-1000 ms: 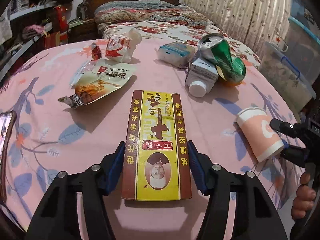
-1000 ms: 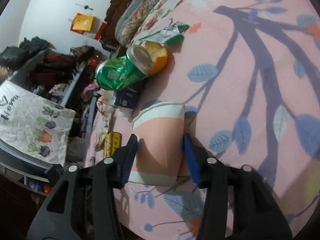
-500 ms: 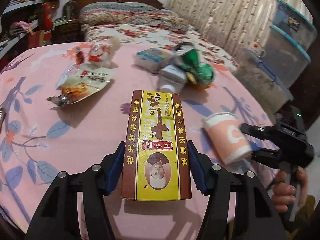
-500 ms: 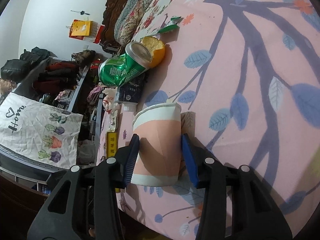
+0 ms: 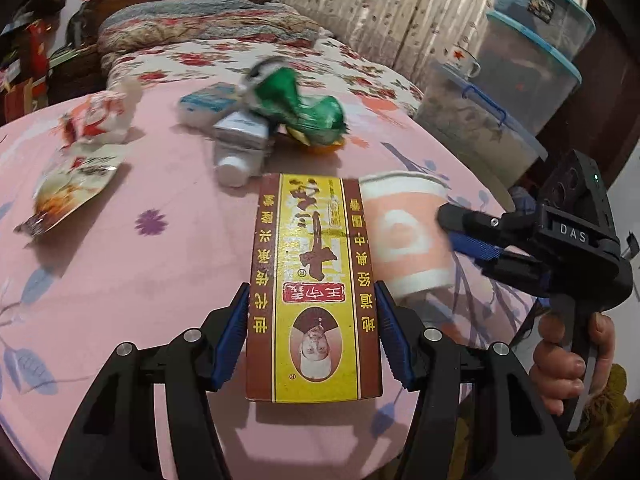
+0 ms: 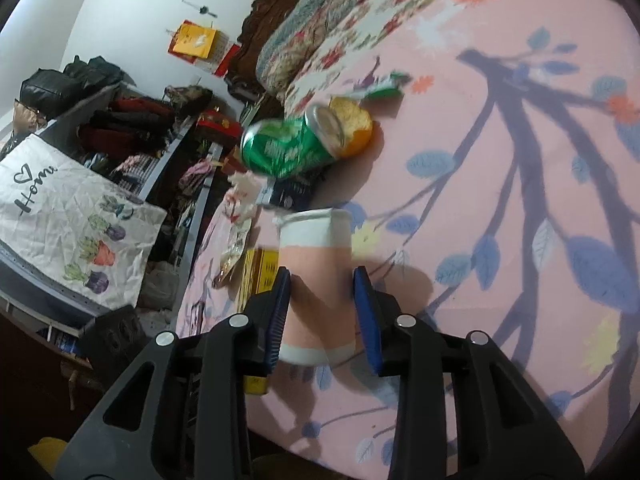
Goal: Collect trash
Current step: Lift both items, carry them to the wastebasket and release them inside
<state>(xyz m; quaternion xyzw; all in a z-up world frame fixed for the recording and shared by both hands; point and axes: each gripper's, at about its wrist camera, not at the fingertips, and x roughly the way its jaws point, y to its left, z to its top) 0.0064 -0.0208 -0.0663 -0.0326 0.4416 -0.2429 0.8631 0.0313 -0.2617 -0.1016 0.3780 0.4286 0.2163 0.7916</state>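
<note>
A long yellow-and-brown carton (image 5: 314,280) sits between the blue pads of my left gripper (image 5: 310,290), which is shut on its near end and holds it above the pink tablecloth (image 5: 140,280). Just right of it is a pink-and-white paper cup (image 5: 404,232), gripped from the right by my right gripper (image 5: 456,228) in a person's hand (image 5: 568,360). In the right wrist view the jaws of my right gripper (image 6: 322,276) are closing, and the pads press both sides of the cup (image 6: 316,248), rim pointing away.
A crushed green can (image 5: 296,100) lies on an orange peel (image 6: 356,128) and a dark carton with a white cap (image 5: 240,140). A snack wrapper (image 5: 72,184) and a red-and-white bag (image 5: 100,120) lie at the left. Stacked plastic bins (image 5: 500,92) stand beyond the table's right edge.
My left gripper swung right with the carton, so the cup now sits beside it. The right gripper's jaws narrowed on the cup and raised it a little off the cloth.
</note>
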